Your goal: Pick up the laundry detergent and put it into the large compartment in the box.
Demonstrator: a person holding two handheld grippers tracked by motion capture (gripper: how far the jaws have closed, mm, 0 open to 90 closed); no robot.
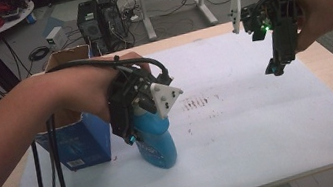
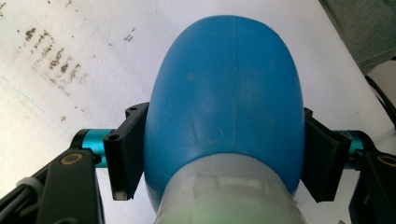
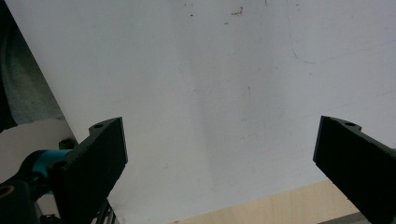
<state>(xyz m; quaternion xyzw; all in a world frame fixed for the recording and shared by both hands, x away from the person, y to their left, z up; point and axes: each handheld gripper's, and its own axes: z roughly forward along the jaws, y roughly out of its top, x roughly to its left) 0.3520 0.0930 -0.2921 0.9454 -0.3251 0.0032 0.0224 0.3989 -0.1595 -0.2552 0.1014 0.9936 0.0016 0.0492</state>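
Blue moulded plastic, smooth and rounded, makes up the bottle (image 1: 156, 143) that stands upright on the white sheet covering the wooden table (image 1: 270, 122), just beside an open blue cardboard box (image 1: 80, 137) at the table's left side. Its long axis runs straight up, and the left gripper (image 1: 134, 129) comes at it from above, so the bottle's body points away from the jaws toward the table surface. In the left gripper view the two black jaws press flat against opposite sides of the blue bottle (image 2: 226, 102) just below its pale greyish cap (image 2: 224, 196), pinching it with no gap to be seen on either side. Whether the base rests on the sheet or hangs slightly above it cannot be told. The left hand is plainly the nearer one; the right gripper (image 1: 278, 58) hovers well apart over the far right of the table, jaws pointing down. Its own view shows those jaws spread wide with nothing between them, only bare white sheet (image 3: 224, 93) and a strip of table edge. Any lift or shift of the bottle would probably fall to the left hand.
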